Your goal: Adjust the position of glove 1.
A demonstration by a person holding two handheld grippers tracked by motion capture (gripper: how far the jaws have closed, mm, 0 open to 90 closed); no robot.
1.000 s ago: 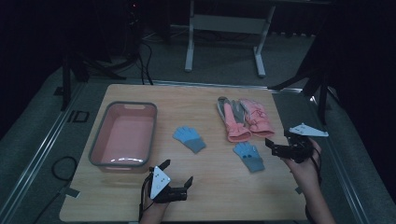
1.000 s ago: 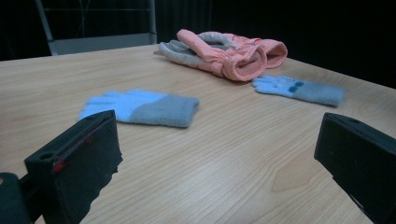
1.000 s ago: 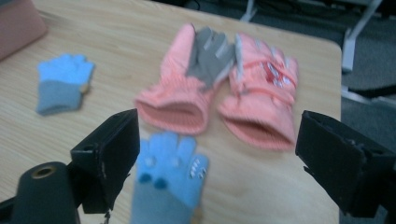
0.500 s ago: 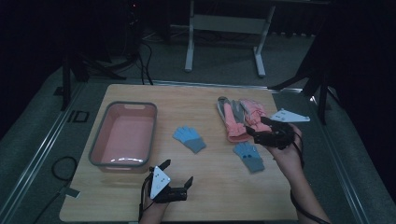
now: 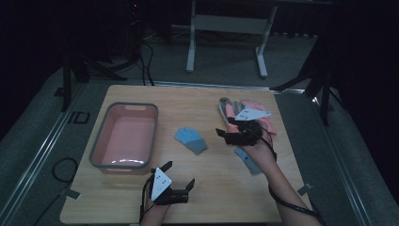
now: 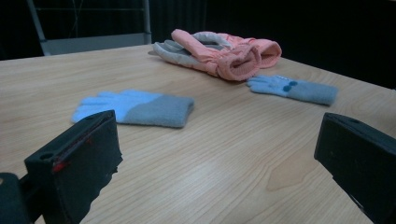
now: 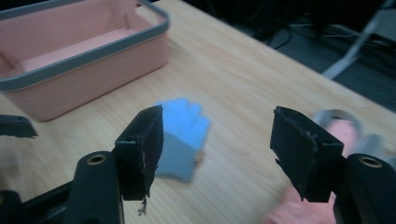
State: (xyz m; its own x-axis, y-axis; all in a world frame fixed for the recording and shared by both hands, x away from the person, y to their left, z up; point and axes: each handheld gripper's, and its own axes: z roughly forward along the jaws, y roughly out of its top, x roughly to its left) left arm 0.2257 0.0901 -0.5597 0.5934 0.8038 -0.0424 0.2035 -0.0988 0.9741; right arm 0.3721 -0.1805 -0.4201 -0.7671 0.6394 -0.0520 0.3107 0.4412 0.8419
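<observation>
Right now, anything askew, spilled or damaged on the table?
Nothing spilled or damaged. The two blue gloves lie apart: one mid-table, the other by the person's right forearm. The pink gloves sit in a loose heap at the far side. The pink tub holds no gloves. Both grippers, left and right, are open and hold nothing.

I see the tub (image 5: 123,136) left of frame centre, one glove (image 5: 190,140) mid-frame, the glove pile (image 5: 244,115) upper right.
</observation>
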